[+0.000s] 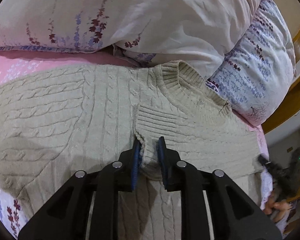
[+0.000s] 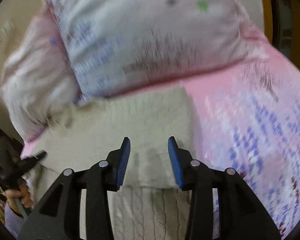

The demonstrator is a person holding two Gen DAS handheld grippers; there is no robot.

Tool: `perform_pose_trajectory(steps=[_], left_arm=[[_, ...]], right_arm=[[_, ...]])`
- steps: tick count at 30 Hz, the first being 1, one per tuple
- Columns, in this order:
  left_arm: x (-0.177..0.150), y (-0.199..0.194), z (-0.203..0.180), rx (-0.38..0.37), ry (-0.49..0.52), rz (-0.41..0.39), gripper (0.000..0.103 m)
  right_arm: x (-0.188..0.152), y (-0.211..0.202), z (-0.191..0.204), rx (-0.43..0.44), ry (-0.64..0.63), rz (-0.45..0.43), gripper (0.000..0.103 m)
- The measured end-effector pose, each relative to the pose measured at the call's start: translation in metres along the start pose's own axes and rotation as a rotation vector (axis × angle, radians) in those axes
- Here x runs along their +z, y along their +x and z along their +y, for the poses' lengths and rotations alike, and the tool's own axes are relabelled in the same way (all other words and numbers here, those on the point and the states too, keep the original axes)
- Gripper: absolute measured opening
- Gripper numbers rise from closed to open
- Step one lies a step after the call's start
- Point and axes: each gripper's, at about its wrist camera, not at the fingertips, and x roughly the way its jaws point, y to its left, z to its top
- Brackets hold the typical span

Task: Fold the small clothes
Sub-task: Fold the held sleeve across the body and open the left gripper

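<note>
A beige cable-knit sweater [image 1: 70, 110] lies spread on a pink bedsheet [image 1: 20, 64], its ribbed collar [image 1: 190, 84] toward the pillow. One sleeve is folded across the body. The sleeve's ribbed cuff [image 1: 156, 118] runs back between the blue pads of my left gripper [image 1: 149, 140]. The bunched cuff rests slack against the left pad and the jaws stand slightly apart. In the blurred right wrist view my right gripper [image 2: 149, 140] stands open over a folded edge of the sweater [image 2: 146, 112], with nothing between its fingers. Each gripper also shows at the edge of the other's view.
A rumpled floral quilt [image 1: 150, 20] and a pillow [image 1: 260, 70] crowd the far side of the sweater. A wooden bed frame [image 1: 290, 104] curves along the right. The patterned sheet [image 2: 250, 130] stretches to the right of the sweater. A hand [image 2: 16, 194] holds the left gripper's handle.
</note>
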Motion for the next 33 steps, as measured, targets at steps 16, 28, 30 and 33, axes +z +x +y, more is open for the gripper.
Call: perform_pose_trajectory(steps=[16, 28, 30, 33], left_arm=[[-0.058, -0.159, 0.183, 0.025, -0.462, -0.126, 0.060], [-0.073, -0.196, 0.275, 0.056, -0.918, -0.342, 0.042], [-0.072, -0.199, 0.282, 0.072, -0.935, -0.359, 0.035], [-0.065, -0.200, 0.283, 0.076, -0.934, -0.392, 0.013]], right_arm=[[-0.029, -0.015, 0.079, 0.141, -0.079, 0.029, 0.080], [-0.047, -0.022, 0.125, 0.204, -0.178, 0.048, 0.081], [-0.046, -0.023, 0.121, 0.206, -0.168, 0.044, 0.081], [-0.045, -0.025, 0.117, 0.207, -0.166, 0.044, 0.081]])
